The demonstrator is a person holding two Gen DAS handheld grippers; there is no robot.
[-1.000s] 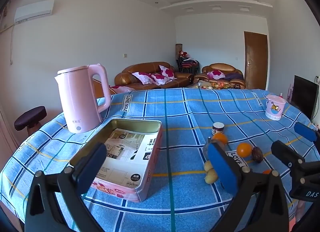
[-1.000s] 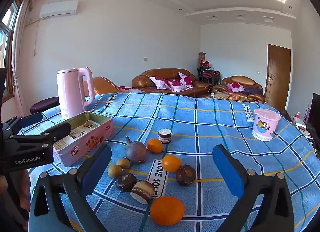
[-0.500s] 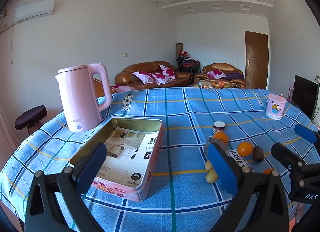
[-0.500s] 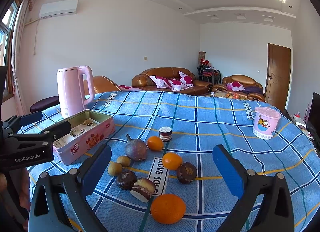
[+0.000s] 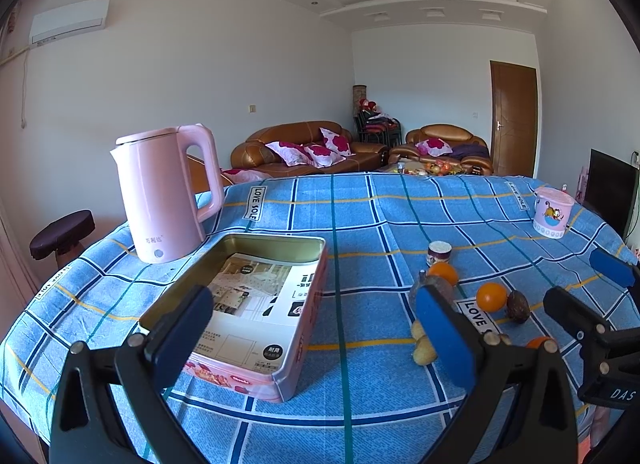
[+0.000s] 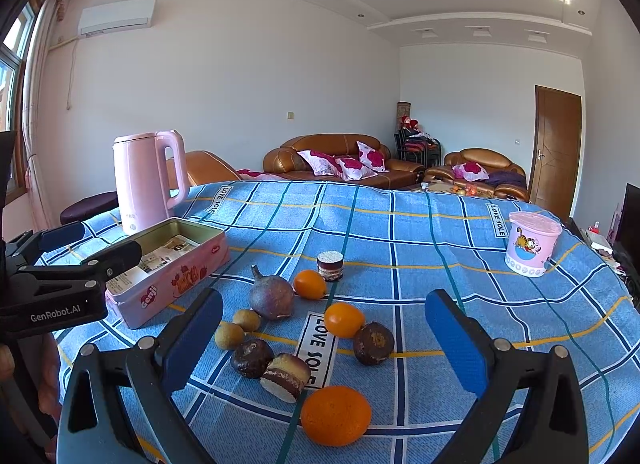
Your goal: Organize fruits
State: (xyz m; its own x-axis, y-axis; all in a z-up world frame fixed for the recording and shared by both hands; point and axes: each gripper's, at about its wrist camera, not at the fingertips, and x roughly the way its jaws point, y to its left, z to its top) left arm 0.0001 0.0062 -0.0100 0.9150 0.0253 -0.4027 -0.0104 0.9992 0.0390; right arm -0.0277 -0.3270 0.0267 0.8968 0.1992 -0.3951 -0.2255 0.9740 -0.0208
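Observation:
An open pink tin box [image 5: 256, 300] [image 6: 176, 264] with printed paper inside lies on the blue checked tablecloth. Right of it lie loose fruits: three oranges, the nearest one large [image 6: 335, 415], two small yellow-green fruits [image 6: 229, 336], a purple round fruit [image 6: 271, 298], two dark brown fruits [image 6: 373, 342] and a cut piece [image 6: 285, 376]. My left gripper [image 5: 314, 338] is open and empty above the tin's near end. My right gripper [image 6: 324, 338] is open and empty above the fruits.
A pink kettle [image 5: 164, 191] stands behind the tin at the left. A small jar [image 6: 330, 265] stands behind the fruits. A pink lidded cup [image 6: 532, 244] stands far right. The table edge curves close at the left and front.
Both views have shifted only slightly; the fruits sit a little lower in the right wrist view. Nothing was taken hold of or moved.

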